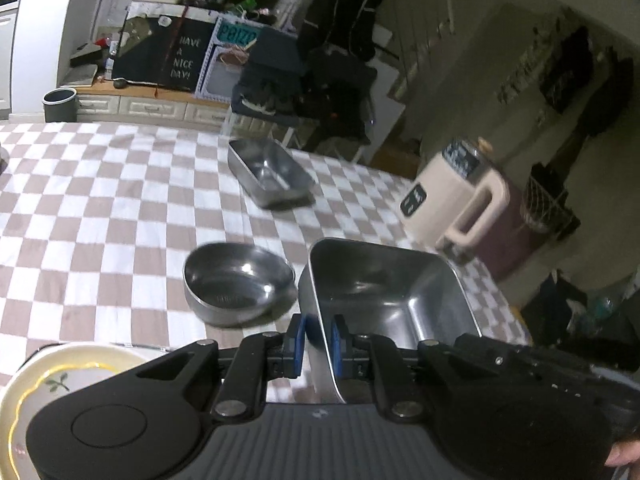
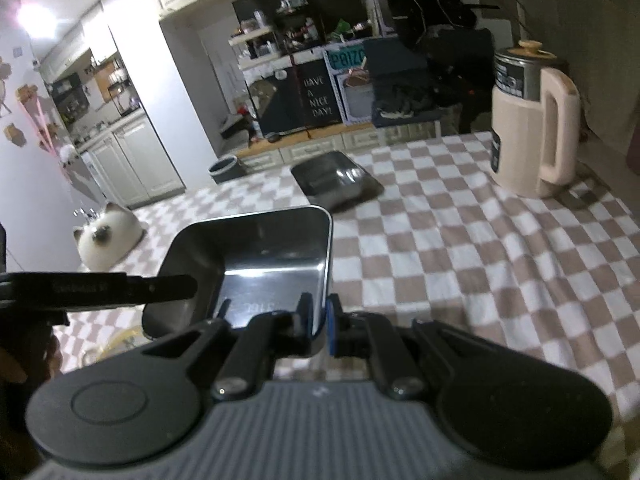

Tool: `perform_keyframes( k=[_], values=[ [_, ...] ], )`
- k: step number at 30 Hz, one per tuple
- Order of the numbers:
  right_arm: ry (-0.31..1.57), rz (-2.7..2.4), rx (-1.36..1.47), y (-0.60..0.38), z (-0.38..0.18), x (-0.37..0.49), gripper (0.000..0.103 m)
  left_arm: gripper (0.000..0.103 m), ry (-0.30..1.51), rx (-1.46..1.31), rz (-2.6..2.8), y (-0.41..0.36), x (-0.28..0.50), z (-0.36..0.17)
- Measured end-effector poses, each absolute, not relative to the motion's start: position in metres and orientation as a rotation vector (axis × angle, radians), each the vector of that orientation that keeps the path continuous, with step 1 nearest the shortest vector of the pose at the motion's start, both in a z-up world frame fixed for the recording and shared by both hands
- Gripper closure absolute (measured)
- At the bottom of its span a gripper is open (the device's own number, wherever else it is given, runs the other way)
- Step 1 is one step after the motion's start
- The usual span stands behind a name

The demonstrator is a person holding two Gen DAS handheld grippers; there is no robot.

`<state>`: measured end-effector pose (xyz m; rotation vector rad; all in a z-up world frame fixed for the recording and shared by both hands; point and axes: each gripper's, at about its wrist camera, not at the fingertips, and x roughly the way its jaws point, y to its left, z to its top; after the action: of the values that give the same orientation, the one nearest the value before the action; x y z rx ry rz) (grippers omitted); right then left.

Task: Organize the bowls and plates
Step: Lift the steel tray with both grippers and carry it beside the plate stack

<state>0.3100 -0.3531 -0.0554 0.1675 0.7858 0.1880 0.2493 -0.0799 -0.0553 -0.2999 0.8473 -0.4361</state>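
Note:
A square steel tray point(image 1: 384, 292) is held above the checkered table by both grippers. My left gripper point(image 1: 319, 338) is shut on its near left wall. My right gripper point(image 2: 318, 322) is shut on the right wall of the same tray point(image 2: 264, 256); the left gripper's finger point(image 2: 120, 286) reaches in from the left. A round steel bowl point(image 1: 238, 278) sits left of the tray. A second steel tray point(image 1: 268, 176) lies further back on the table and also shows in the right wrist view point(image 2: 336, 180). A cream plate with a gold rim point(image 1: 48, 380) lies at the near left.
A cream kettle with a handle point(image 1: 456, 196) stands at the table's right edge; it also shows in the right wrist view point(image 2: 532, 128). A cat-shaped white object point(image 2: 106, 236) sits at the table's left side. Cabinets and cluttered shelves lie beyond the table.

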Motion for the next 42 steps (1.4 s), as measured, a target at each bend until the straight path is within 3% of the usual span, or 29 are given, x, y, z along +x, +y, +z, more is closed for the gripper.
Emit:
perform_keyframes(
  k=[19, 25, 29, 42],
  values=[
    [0.983, 0.093, 0.091, -0.355, -0.082, 0.312, 0.093, 0.085, 1.033, -0.079, -0.488, -0.124, 0.252, -0.114],
    [1.035, 0.083, 0.049, -0.351, -0.089, 0.315, 0.09, 0.085, 1.07, -0.035, -0.497, -0.133, 0.251, -0.128],
    [1.097, 0.077, 0.024, -0.352, -0.098, 0.319, 0.082, 0.085, 1.088, 0.008, -0.511, -0.141, 0.249, -0.134],
    [1.223, 0.053, 0.024, -0.359, -0.121, 0.326, 0.077, 0.08, 1.1, 0.063, -0.545, -0.153, 0.244, -0.14]
  ],
)
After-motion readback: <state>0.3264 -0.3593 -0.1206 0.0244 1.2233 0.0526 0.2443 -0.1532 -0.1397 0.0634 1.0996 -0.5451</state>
